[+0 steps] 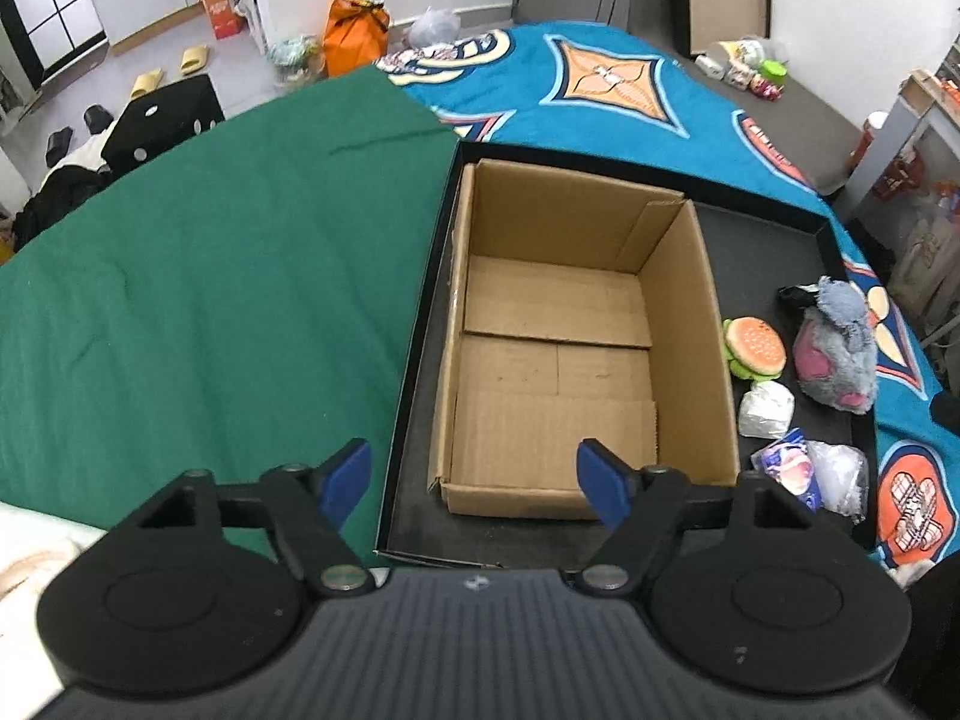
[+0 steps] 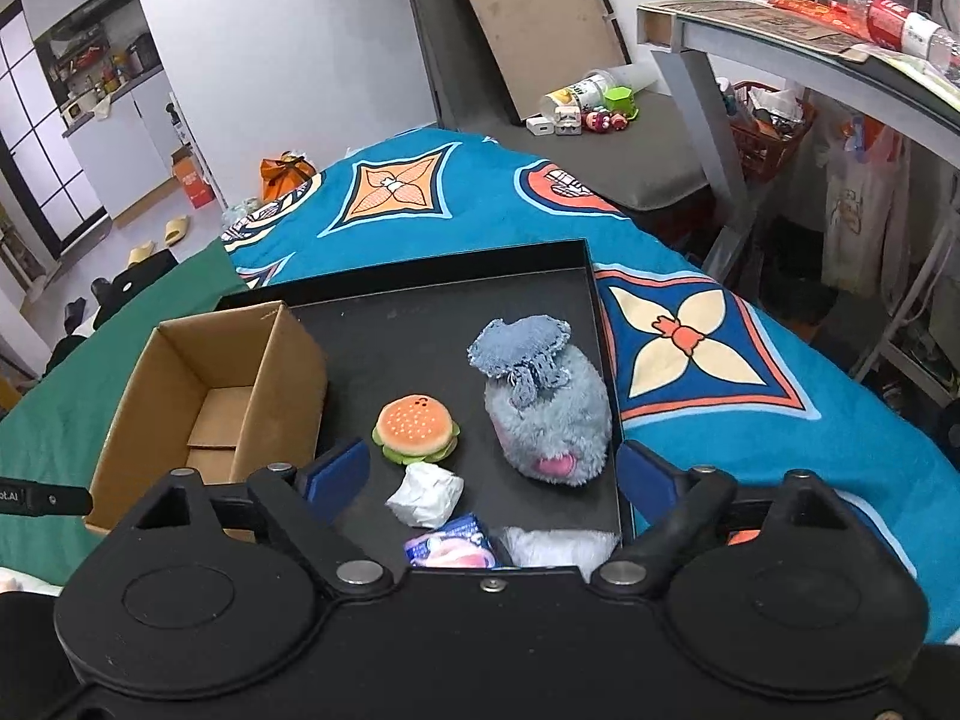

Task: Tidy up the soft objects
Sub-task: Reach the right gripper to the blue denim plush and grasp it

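An open, empty cardboard box (image 1: 558,336) stands in the left part of a black tray (image 1: 774,252); it also shows in the right wrist view (image 2: 210,396). To its right lie a plush burger (image 2: 417,429), a grey furry plush (image 2: 546,402), a crumpled white wad (image 2: 426,495), a blue-pink packet (image 2: 450,546) and a clear plastic bag (image 1: 840,474). My left gripper (image 1: 474,483) is open and empty above the box's near end. My right gripper (image 2: 489,474) is open and empty, just above the white wad and near the burger (image 1: 756,351).
The tray (image 2: 420,312) rests on a bed with a blue patterned blanket (image 2: 720,348) and a green cloth (image 1: 210,276) to the left. A grey desk (image 2: 780,42) stands at the right; small items clutter the floor beyond the bed.
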The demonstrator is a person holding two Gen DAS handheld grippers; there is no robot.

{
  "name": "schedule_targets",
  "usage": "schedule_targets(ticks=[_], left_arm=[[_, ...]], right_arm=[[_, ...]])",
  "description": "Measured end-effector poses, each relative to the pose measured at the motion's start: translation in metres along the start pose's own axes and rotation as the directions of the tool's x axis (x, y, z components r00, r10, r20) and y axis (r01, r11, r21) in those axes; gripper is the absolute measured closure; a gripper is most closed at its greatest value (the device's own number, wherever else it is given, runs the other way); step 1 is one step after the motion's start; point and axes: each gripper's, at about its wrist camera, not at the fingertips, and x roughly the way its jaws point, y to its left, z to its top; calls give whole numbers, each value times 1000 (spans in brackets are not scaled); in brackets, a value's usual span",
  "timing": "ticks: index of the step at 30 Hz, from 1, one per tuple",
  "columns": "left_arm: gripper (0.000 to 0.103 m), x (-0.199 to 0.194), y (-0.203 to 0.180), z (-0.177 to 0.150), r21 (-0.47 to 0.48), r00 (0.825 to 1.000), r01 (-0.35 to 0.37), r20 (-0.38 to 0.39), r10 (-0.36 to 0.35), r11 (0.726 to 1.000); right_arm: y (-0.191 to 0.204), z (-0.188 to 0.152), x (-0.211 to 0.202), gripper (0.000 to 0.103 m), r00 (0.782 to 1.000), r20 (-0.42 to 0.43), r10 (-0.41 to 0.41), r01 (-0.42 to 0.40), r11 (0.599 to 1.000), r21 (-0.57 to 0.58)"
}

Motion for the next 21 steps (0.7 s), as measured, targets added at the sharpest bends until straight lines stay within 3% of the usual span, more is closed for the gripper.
schedule_targets(ticks=[8, 14, 16, 21], left_arm=[[42, 20, 5, 7, -29, 999, -19, -27, 18, 999], [46, 34, 4, 12, -36, 999, -25, -29, 24, 999], [52, 39, 4, 13, -43, 999, -32, -33, 30, 999], [54, 51, 4, 14, -56, 998, -50, -39, 47, 997]], right_arm=[[0, 19, 24, 27, 1000, 13, -8, 9, 1000, -25], [-3, 32, 51, 41, 1000, 4, -21, 21, 998, -54], [-5, 33, 59, 46, 1000, 0, -26, 26, 998, -63], [-9, 36, 76, 46, 999, -24, -34, 32, 998, -58]])
